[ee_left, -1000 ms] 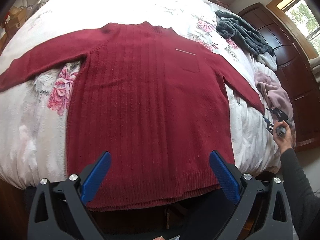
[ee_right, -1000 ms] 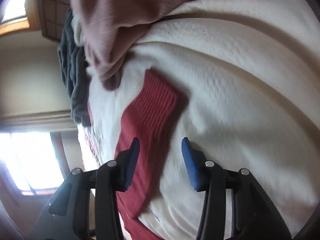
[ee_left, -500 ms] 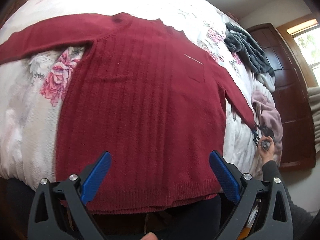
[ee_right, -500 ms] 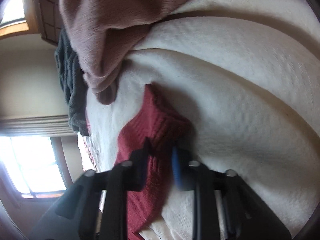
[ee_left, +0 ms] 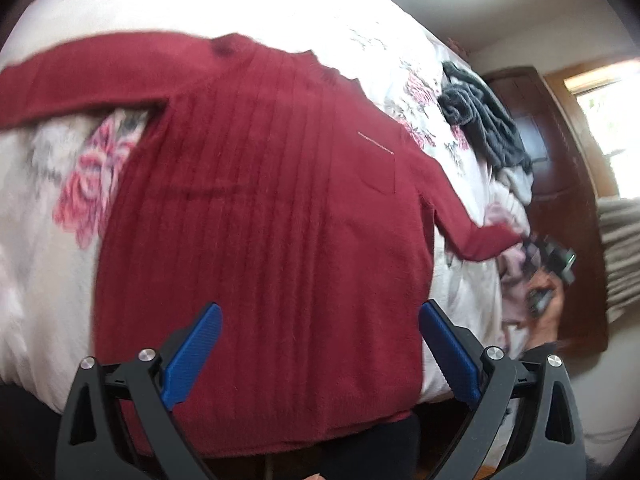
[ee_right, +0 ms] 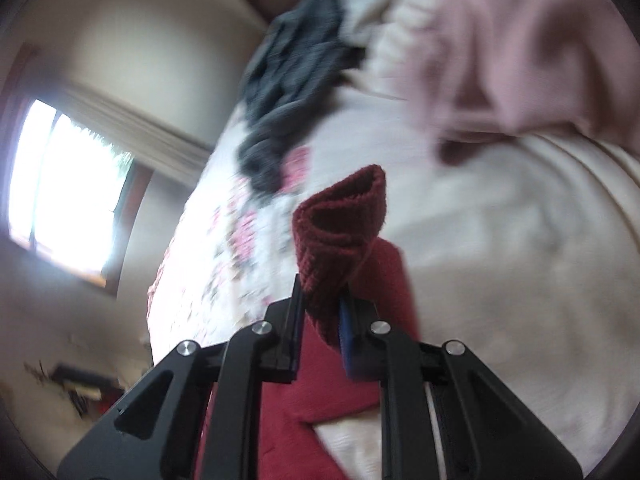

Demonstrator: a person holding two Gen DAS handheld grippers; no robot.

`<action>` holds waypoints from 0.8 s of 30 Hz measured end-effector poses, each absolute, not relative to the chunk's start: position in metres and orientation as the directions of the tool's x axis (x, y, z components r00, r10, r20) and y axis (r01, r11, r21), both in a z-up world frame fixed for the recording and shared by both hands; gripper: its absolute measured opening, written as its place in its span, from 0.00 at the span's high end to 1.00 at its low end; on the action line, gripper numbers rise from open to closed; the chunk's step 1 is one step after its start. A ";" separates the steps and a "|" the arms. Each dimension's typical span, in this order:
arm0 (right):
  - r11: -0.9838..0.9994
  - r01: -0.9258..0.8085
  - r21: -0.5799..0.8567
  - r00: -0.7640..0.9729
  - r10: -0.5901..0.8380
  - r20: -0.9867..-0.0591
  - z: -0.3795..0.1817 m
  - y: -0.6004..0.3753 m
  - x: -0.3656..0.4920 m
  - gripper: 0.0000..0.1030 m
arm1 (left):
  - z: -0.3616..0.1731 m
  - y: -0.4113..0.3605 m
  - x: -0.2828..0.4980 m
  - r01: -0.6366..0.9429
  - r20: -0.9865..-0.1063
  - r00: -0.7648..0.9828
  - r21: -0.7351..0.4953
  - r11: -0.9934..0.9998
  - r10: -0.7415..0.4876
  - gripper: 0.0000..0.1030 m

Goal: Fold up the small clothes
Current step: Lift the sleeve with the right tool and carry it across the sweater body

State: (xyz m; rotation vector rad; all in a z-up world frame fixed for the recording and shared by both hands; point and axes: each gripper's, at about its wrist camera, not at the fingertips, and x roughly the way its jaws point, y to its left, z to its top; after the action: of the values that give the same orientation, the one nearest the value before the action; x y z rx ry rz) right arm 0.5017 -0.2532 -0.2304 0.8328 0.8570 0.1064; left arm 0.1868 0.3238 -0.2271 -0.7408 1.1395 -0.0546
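Observation:
A dark red ribbed sweater [ee_left: 256,216] lies flat on the floral white bedspread [ee_left: 48,216], both sleeves spread. My left gripper [ee_left: 320,356] hovers open above the sweater's hem, its blue pads wide apart. At the right edge of the bed my right gripper [ee_left: 548,256], held in a hand, is at the end of the right sleeve [ee_left: 480,242]. In the right wrist view my right gripper [ee_right: 322,316] is shut on the red sleeve cuff [ee_right: 340,216], which is lifted off the bedspread [ee_right: 500,260].
A dark grey garment [ee_left: 480,120] and a pale pink garment [ee_left: 516,272] lie along the bed's right side, also visible as grey [ee_right: 296,80] and pink [ee_right: 520,48] heaps. A dark wooden cabinet [ee_left: 560,168] stands beyond the bed, a bright window [ee_right: 68,184] behind.
My right gripper closed on the sleeve cuff and lifted it off the bed, swinging its view upward. My left gripper shifted left and lower over the sweater, staying open.

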 end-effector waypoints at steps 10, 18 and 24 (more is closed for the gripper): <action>0.794 -0.029 0.608 0.595 0.502 -0.628 -0.199 -0.090 0.514 0.86 | -0.204 0.327 0.210 -0.281 -0.783 0.531 -0.524 0.804 -0.324 0.04; 0.886 -0.201 0.417 0.492 0.459 -0.740 -0.242 0.036 0.491 0.86 | -0.217 0.336 0.236 -0.294 -0.777 0.522 -0.550 0.782 -0.351 0.04; 0.919 -0.332 0.213 0.404 0.342 -0.848 -0.312 0.117 0.468 0.76 | -0.231 0.338 0.266 -0.291 -0.764 0.529 -0.572 0.767 -0.370 0.04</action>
State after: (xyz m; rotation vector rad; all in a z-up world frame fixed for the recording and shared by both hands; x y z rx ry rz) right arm 0.4678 0.1174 -0.3115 0.0110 1.0741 0.4257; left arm 0.2659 0.3381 -0.2310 -0.7292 1.0381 -0.0523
